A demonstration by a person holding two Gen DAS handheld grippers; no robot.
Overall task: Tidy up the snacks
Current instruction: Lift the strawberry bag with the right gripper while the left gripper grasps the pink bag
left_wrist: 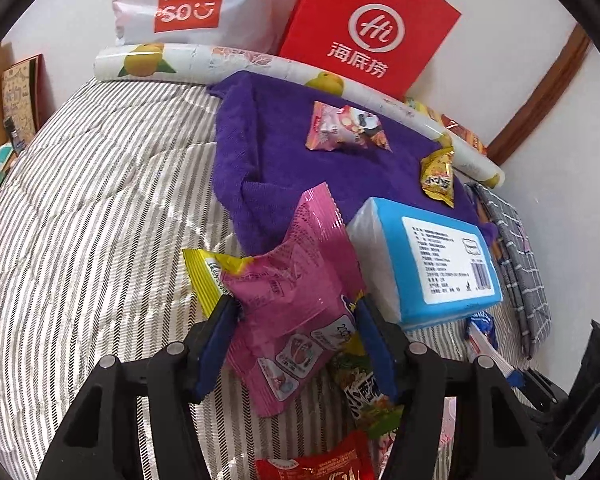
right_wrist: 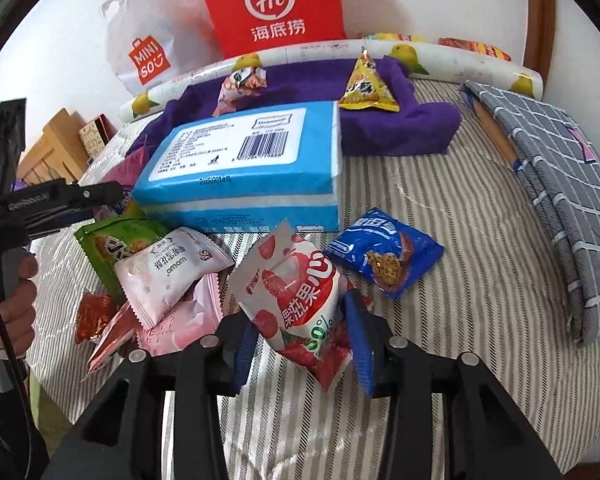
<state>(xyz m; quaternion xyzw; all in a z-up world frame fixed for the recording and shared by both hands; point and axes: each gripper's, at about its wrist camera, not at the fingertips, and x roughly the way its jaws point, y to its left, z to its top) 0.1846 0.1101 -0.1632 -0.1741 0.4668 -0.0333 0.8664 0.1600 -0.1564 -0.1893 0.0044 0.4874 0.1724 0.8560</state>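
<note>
My left gripper (left_wrist: 296, 304) is shut on a pink snack packet (left_wrist: 296, 280), held above the striped bedding (left_wrist: 80, 220). Under it lie a yellow-green packet (left_wrist: 204, 276), a green packet (left_wrist: 364, 392) and a red packet (left_wrist: 320, 464). My right gripper (right_wrist: 298, 312) holds a red strawberry packet (right_wrist: 296, 292) upright, with both pads touching it. To its left lies a heap with a white-pink packet (right_wrist: 168, 276) and the green packet (right_wrist: 112, 244). A blue cookie packet (right_wrist: 384, 256) lies to its right. A pink panda packet (right_wrist: 240, 88) and a yellow triangle packet (right_wrist: 366, 88) sit on a purple towel (right_wrist: 400, 120).
A blue tissue pack (right_wrist: 252, 160) lies just beyond the heap. A red paper bag (right_wrist: 272, 4), a white shopping bag (right_wrist: 148, 52) and a lemon-print roll (right_wrist: 440, 56) line the wall. Folded grey checked cloth (right_wrist: 540, 160) lies at the right. A hand (right_wrist: 20, 300) holds the other gripper at the left.
</note>
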